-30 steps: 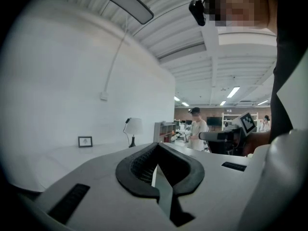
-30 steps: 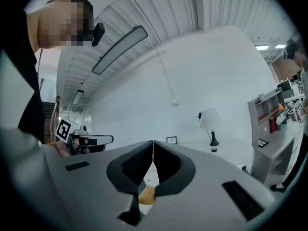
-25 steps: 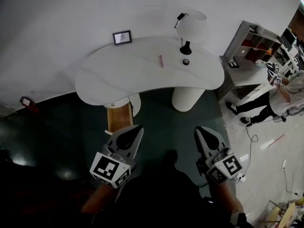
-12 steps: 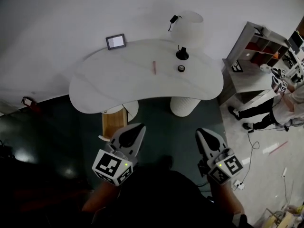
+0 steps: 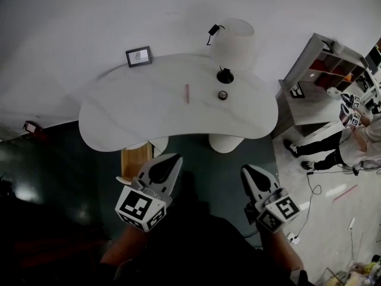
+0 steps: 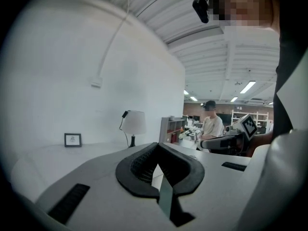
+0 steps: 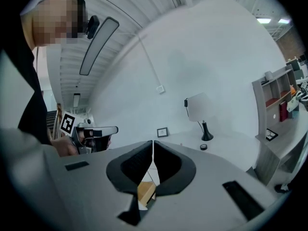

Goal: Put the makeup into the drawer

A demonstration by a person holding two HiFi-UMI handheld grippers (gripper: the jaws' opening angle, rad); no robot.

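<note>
A pink makeup stick (image 5: 186, 93) lies on the white curved table (image 5: 131, 112), with a small round black pot (image 5: 222, 95) to its right near the lamp's base. Below the table's left front edge a wooden drawer (image 5: 136, 155) sticks out open. My left gripper (image 5: 172, 160) is shut and empty, held in front of the table just right of the drawer. My right gripper (image 5: 246, 170) is shut too, level with it, short of the table. The left gripper view shows the left gripper (image 6: 156, 146) with jaws together; the right gripper view shows the right gripper (image 7: 152, 143) likewise, wood of the drawer (image 7: 146, 192) behind it.
A white lamp (image 5: 231, 45) and a small picture frame (image 5: 138, 56) stand at the table's back, against the white wall. A grey shelf unit (image 5: 321, 55) stands to the right. Another person (image 5: 333, 137) stands beside it, cables on the floor (image 5: 312, 186).
Both grippers have come closer to the table, side by side, still shut. The table and drawer sit nearer in the head view.
</note>
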